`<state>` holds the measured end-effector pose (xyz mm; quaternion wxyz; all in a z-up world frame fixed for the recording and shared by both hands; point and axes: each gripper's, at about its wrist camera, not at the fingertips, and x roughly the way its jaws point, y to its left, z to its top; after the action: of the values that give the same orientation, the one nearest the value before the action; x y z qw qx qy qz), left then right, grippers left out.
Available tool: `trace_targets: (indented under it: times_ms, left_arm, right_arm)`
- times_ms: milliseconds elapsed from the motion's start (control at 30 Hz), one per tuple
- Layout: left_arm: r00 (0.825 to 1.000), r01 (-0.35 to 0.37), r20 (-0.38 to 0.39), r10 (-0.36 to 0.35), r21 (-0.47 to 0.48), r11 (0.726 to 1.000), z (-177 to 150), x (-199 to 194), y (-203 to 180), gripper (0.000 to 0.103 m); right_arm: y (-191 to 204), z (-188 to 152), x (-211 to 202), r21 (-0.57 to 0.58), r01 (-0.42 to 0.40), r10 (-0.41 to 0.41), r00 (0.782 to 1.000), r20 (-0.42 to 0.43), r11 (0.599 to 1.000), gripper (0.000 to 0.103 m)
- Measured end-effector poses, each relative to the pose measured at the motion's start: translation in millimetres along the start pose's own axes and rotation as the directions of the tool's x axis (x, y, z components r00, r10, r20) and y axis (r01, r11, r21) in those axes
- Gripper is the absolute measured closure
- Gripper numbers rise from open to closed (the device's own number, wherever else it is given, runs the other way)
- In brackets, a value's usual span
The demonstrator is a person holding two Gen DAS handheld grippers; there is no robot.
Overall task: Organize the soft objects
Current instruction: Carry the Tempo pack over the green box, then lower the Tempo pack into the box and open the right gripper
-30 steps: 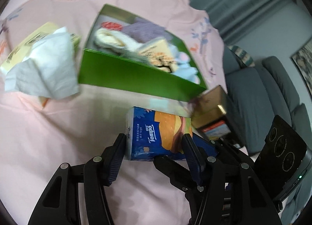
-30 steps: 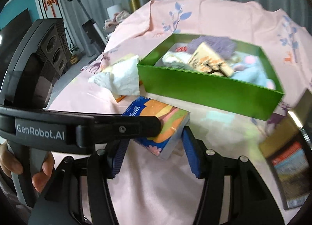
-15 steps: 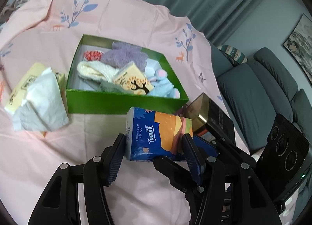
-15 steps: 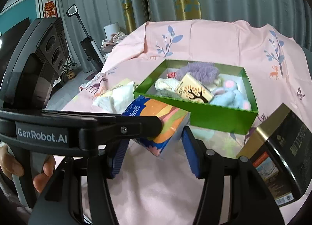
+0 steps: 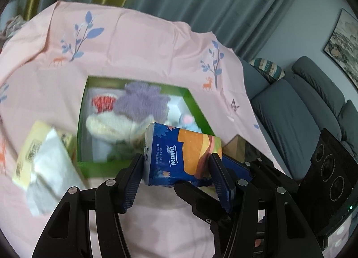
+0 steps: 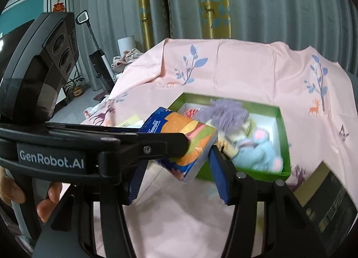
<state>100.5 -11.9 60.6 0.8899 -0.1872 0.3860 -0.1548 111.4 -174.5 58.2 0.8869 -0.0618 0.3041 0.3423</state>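
Both grippers are shut on one blue and orange Tempo tissue pack point(image 5: 179, 155), held in the air above the near edge of the green box point(image 5: 100, 165). My left gripper point(image 5: 176, 177) clamps its two short sides. My right gripper point(image 6: 176, 175) clamps it too, and the pack shows there point(image 6: 190, 143). The green box point(image 6: 284, 132) holds a purple knit piece point(image 5: 143, 101), a cream knit piece point(image 5: 111, 126), a red and white item point(image 5: 103, 103) and a light blue plush point(image 6: 257, 150).
A yellow tissue pack with loose white tissue point(image 5: 44, 161) lies left of the box on the pink cloth point(image 5: 134, 45). A dark and gold tin point(image 6: 331, 202) stands right of the box. A grey sofa point(image 5: 302, 110) is at the right.
Both grippers have lifted the Tempo pack off the cloth and carried it up and forward, so it now hangs over the green box's near edge.
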Motion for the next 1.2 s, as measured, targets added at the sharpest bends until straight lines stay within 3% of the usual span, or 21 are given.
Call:
trace_targets:
  times_ms: [200,433,700,1033,1133,1200]
  left_arm:
    - [1.0,-0.006,0.019,0.005,0.028,1.0,30,18,2,0.044]
    - [0.998,-0.023,-0.053,0.024,0.029,0.999,62,65,11,0.044]
    - [0.99,-0.069,-0.12,0.071,0.023,0.997,52,107,30,0.044]
    - [0.988,-0.08,-0.131,0.081,0.008,0.997,45,114,40,0.044]
    - [0.986,-0.082,-0.147,0.083,0.014,0.997,42,112,37,0.041]
    - [0.984,-0.108,-0.139,0.113,0.04,0.993,41,108,31,0.033]
  right_arm:
    - [-25,24,22,0.016,0.01,-0.01,0.999,0.034,1.0,0.049]
    - [-61,34,60,0.103,-0.003,0.002,1.0,0.006,0.995,0.048]
    - [-76,16,100,0.178,-0.002,0.018,0.996,-0.087,0.984,0.047]
    - [-73,8,116,0.179,0.028,-0.005,0.992,-0.127,0.983,0.043]
    - [-71,8,113,0.172,0.072,-0.048,0.989,-0.14,0.983,0.038]
    - [-69,9,109,0.166,0.093,-0.07,0.988,-0.138,0.982,0.03]
